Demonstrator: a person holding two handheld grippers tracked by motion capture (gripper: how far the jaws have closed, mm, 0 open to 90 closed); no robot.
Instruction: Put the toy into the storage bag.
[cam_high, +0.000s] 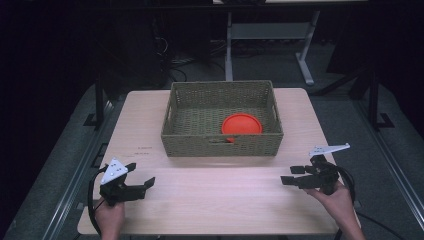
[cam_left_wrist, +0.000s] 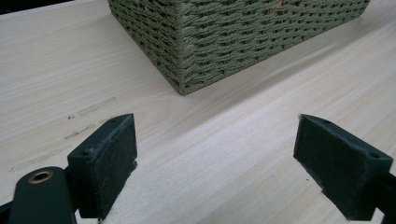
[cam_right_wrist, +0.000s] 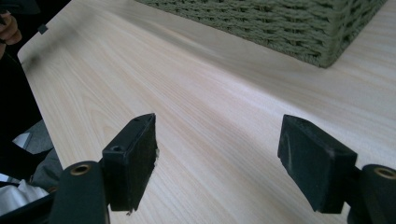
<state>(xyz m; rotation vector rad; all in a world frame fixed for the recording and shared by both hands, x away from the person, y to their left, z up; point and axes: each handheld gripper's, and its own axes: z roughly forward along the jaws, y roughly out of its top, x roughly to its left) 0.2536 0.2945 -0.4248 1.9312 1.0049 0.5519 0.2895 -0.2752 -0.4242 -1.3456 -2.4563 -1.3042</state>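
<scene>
Sitting in basket (cam_high: 222, 145): orange plate (cam_high: 242, 123) | left gripper (cam_high: 141, 177): near basket's front left, jaws spread wide | right gripper (cam_high: 292, 175): near its front right, jaws spread wide

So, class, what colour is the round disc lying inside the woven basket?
Orange-red round disc; the high view shows it best.

left hand (cam_high: 109, 218): at near left edge, gripping left gripper (cam_high: 140, 176)
left jaws: wide apart, empty
right hand (cam_high: 336, 197): near right, gripping right gripper (cam_high: 293, 175)
right jaws: wide apart, empty
</scene>
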